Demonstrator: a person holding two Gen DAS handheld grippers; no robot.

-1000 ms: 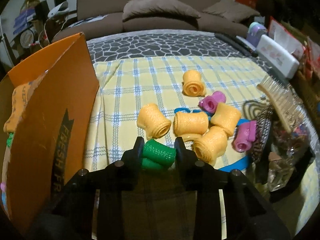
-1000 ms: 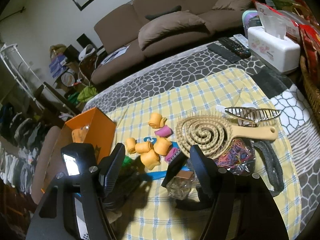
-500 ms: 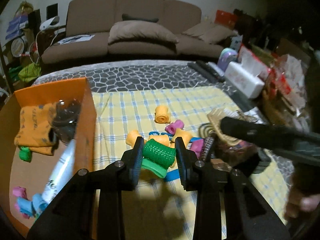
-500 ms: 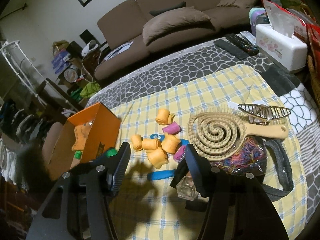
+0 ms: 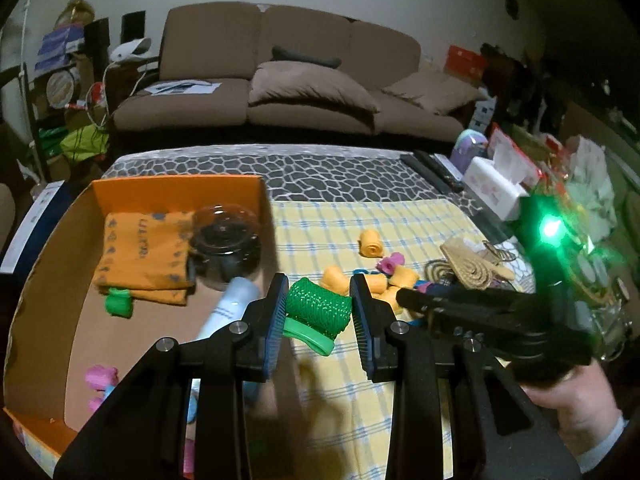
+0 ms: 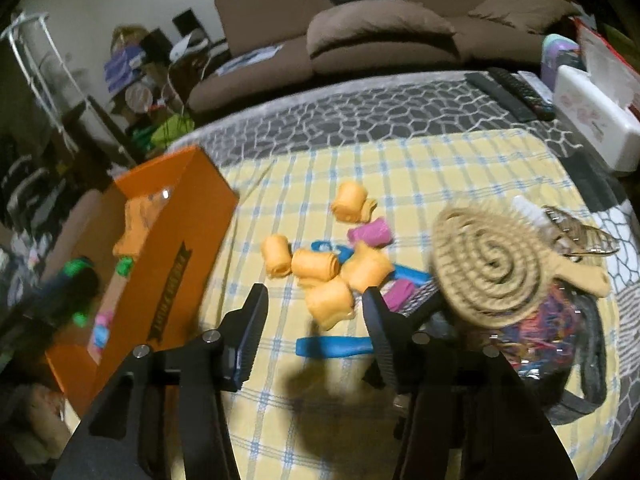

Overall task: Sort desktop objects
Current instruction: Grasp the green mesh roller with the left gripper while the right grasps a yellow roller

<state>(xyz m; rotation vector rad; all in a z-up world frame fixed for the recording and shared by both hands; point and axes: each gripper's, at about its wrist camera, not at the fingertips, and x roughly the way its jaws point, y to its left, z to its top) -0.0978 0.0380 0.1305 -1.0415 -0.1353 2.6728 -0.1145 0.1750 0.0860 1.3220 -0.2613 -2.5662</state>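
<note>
Several items already lie in the orange box (image 5: pixel 176 188); left gripper (image 5: pixel 319 308) jaws clamp a green roller (image 5: pixel 318 312) beside it. Right gripper (image 6: pixel 316 320) jaws gape empty before remaining orange rollers (image 6: pixel 320 272).

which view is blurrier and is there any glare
Right wrist view: motion-smeared, the brush and box soft. Left wrist view: sharper, the green roller crisp in the left gripper, but a green light flares at right.
</note>
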